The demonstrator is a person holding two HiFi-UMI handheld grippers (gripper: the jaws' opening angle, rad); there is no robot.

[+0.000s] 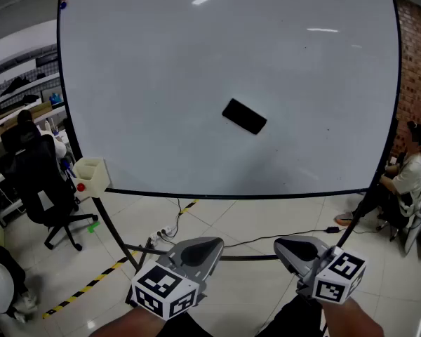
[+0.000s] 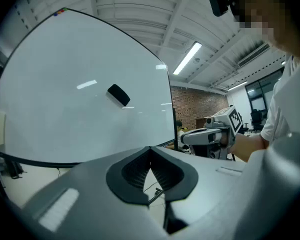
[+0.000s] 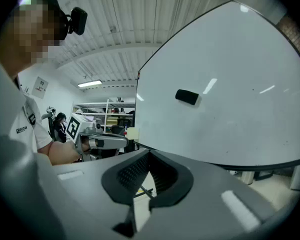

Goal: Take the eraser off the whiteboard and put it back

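Note:
A black eraser (image 1: 244, 116) clings to the middle of the big whiteboard (image 1: 140, 83), tilted with its right end lower. Both grippers hang low in front of the board, well short of it. My left gripper (image 1: 208, 244) is shut with nothing in it, its tips meeting in the left gripper view (image 2: 150, 150), where the eraser (image 2: 118, 95) shows far off. My right gripper (image 1: 282, 246) is shut and empty too, at the same height. In the right gripper view (image 3: 149, 155) the eraser (image 3: 187, 97) sits up and to the right of the jaws.
A pale tray (image 1: 91, 176) hangs at the board's lower left corner. A black office chair (image 1: 42, 188) stands left of it. A person (image 1: 407, 181) sits at the right. Cables and a power strip (image 1: 165, 232) lie on the floor under the board frame.

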